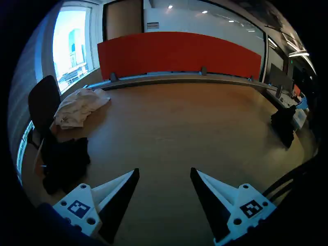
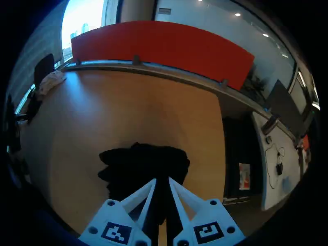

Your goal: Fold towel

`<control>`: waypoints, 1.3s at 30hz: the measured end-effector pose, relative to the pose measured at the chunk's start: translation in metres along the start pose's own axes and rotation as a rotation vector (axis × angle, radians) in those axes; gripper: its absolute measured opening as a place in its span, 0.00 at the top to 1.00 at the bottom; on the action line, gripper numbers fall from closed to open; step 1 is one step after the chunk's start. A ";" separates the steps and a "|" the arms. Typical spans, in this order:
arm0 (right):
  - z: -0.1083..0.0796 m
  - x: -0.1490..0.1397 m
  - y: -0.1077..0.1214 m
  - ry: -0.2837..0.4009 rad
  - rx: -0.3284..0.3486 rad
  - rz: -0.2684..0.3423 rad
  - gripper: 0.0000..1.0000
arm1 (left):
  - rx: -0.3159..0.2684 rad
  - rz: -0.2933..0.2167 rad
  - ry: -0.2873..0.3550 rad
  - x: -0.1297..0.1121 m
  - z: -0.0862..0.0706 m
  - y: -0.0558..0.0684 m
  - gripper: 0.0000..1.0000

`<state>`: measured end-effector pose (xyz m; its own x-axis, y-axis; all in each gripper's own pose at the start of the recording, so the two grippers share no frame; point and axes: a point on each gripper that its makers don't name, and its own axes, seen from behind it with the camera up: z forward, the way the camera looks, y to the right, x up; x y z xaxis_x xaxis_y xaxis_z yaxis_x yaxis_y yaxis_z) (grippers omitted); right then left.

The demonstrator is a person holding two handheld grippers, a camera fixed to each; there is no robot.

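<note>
A black towel (image 2: pixel 143 162) lies bunched on the wooden table (image 2: pixel 123 110) right in front of my right gripper (image 2: pixel 162 180). The fingers are nearly together, with dark fabric pinched between them. In the left gripper view a dark bundle (image 1: pixel 283 123) sits at the table's right side. My left gripper (image 1: pixel 164 170) is open over bare wood, holding nothing. Another black cloth (image 1: pixel 65 162) lies crumpled just left of it. A white towel (image 1: pixel 80 106) is heaped at the far left of the table (image 1: pixel 176 123).
A red partition (image 1: pixel 180 53) runs along the table's far edge behind a metal rail. A dark office chair (image 1: pixel 43 102) stands at the left by the window. To the right is a gap, then another desk (image 2: pixel 283 164) with cables and a monitor.
</note>
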<state>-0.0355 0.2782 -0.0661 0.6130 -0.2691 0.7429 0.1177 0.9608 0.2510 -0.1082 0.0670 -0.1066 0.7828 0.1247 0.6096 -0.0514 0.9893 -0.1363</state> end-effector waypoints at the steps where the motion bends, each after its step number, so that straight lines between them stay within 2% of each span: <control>1: 0.001 -0.003 0.001 -0.005 -0.002 0.005 0.94 | 0.000 0.000 0.000 0.000 0.000 0.000 0.08; 20: 0.014 -0.061 0.011 -0.098 -0.041 0.106 0.94 | 0.002 0.008 -0.001 -0.001 -0.001 0.000 0.08; 39: 0.031 -0.103 0.005 -0.183 -0.053 0.152 0.94 | 0.011 0.010 0.002 0.001 -0.005 -0.004 0.08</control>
<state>-0.1224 0.3091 -0.1216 0.4756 -0.1240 0.8709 0.0789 0.9920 0.0982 -0.1045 0.0624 -0.1093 0.7833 0.1349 0.6069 -0.0661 0.9887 -0.1344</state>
